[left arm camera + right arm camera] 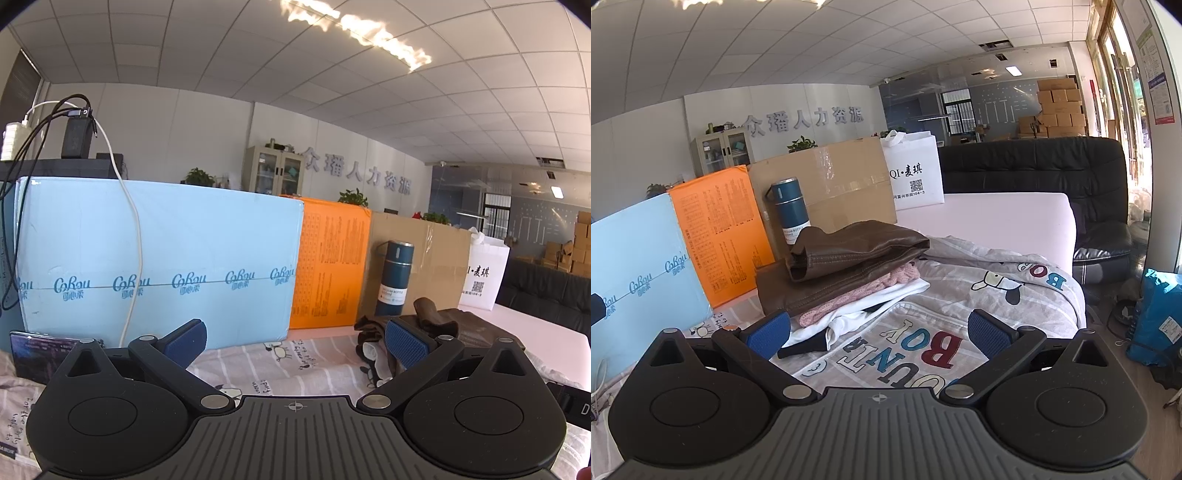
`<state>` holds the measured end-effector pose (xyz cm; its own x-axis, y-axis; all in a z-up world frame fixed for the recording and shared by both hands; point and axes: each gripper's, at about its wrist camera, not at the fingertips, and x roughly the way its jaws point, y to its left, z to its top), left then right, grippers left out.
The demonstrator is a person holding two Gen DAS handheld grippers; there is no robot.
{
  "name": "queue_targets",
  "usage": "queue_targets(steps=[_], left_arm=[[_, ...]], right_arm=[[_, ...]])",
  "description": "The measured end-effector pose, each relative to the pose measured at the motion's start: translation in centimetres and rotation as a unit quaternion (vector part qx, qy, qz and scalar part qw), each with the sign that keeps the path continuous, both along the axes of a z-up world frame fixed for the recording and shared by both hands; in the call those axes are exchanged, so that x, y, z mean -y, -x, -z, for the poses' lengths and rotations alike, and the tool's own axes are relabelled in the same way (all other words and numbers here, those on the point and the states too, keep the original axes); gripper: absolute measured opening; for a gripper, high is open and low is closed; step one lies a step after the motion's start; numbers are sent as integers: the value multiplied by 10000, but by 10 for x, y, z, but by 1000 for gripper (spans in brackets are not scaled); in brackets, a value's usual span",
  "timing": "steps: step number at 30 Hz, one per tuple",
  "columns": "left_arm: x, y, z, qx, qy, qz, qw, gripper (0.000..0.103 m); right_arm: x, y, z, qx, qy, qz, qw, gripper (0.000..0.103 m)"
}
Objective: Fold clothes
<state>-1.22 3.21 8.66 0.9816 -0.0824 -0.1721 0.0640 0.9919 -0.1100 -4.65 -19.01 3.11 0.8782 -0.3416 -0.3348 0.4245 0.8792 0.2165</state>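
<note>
**Both grippers spread and empty over patterned sheet, clothes stack ahead**

Left wrist view, left to right: a white cable [131,229] is seen hanging at 10 o'clock over a light blue box [159,258]. An orange box [330,262] is set just beside it, then a cardboard box [439,254] at 2 o'clock with a dark teal bottle [393,277] standing in front. A white bag [484,273] is placed at 3 o'clock. The left gripper [293,341] is held with fingers wide apart, nothing between the blue pads [406,345]. A striped cartoon sheet [258,363] is seen beneath. Brown fabric of the clothes stack [432,321] is partly hidden behind the right-hand pad at 3 o'clock.

Right wrist view, left to right: the same boxes are lined up from 9 to 12 o'clock. The stack is seen at centre, toward 11 o'clock: a brown leather garment [857,251] is folded on top, a pink knit [849,299] under it, a white garment [879,306] at the bottom, with a black cuff sticking out near the left-hand pad. The right gripper [879,334] is held released, fingers apart, nothing gripped, just short of the stack. A black sofa [1052,166] is seen at 2 o'clock, a blue package [1160,317] at 3 o'clock.
</note>
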Motion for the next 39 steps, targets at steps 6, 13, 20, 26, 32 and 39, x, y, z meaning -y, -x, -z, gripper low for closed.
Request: queue_targets(steps=[6,13,20,26,32,39], left_arm=[[0,-1,1,-15,-5,1,10000,103],[0,-1,1,-20,-2,-1,10000,103],[0,-1,1,-26,0,-4,10000,103],[-1,-1,1,-32,1,-5,10000,103],[-1,-2,2,-47,3,-7,10000,103],[-1,-2,2,-50,1,-15,10000,103]], right_arm=[[0,-1,1,-19,-6,-8,10000,103],[-1,-1,2,-38,-10,-12,10000,103],[0,-2,4,-58,-14,-13,10000,103],[-1,-2,5,-76,-15,-22,10000,103],[-1,-3,6,-93,-20,-19,10000,103],[-1,-2,7,-100,-23,-23,9999,103]])
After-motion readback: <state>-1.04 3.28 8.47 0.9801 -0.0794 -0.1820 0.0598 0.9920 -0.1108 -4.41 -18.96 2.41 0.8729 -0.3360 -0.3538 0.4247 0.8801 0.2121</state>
